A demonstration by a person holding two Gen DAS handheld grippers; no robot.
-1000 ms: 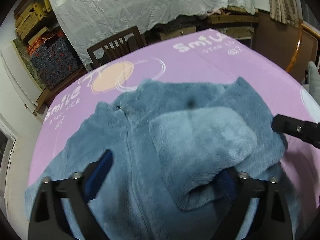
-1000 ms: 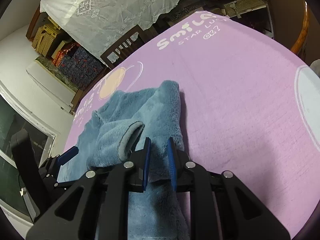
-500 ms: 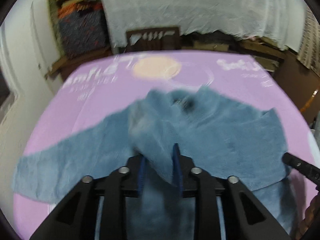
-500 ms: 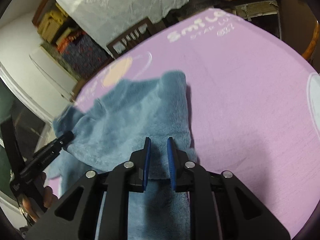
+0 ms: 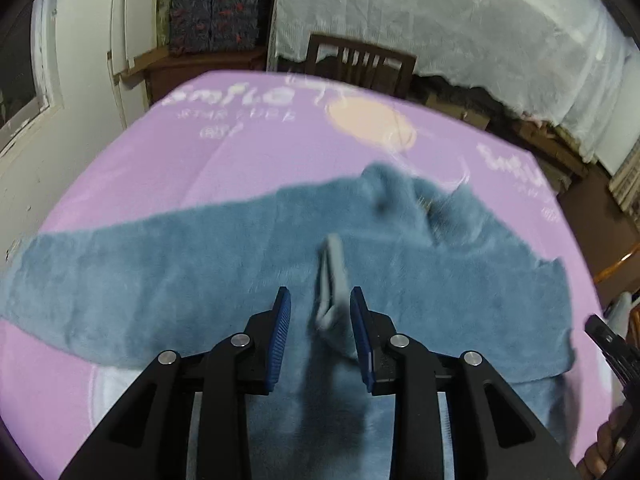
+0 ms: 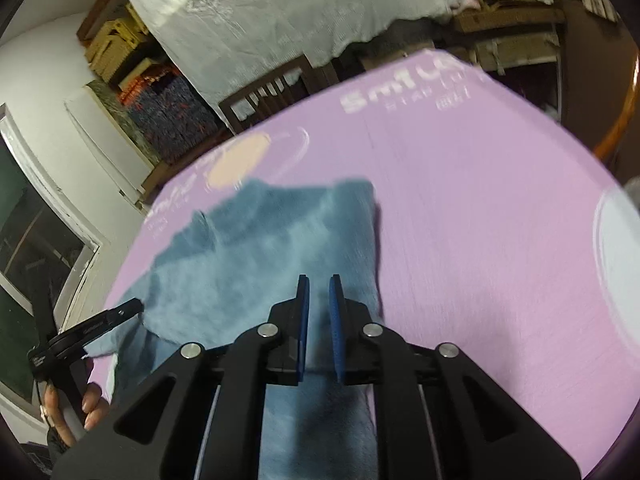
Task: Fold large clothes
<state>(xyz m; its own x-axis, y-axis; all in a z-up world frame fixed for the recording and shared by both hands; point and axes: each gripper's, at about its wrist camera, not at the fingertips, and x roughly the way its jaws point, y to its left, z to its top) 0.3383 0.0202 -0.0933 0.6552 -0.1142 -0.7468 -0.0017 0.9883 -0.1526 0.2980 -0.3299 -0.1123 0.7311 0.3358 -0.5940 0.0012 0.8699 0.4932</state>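
Swung round from one sleeve to the other, the left gripper [image 5: 320, 312] has closed its jaws, now pinching a grey cuff [image 5: 332, 280] against one pad. The right gripper [image 6: 319, 308] pinches the blue fleece jacket [image 6: 260, 260], spread on the purple table [image 6: 480, 220]. Carry the cuff flat across, keeping the hem taut.

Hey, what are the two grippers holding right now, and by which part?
Both hold the blue fleece jacket. The left gripper has a sleeve cuff between its fingers; the right gripper pinches a fold at the jacket's near edge.
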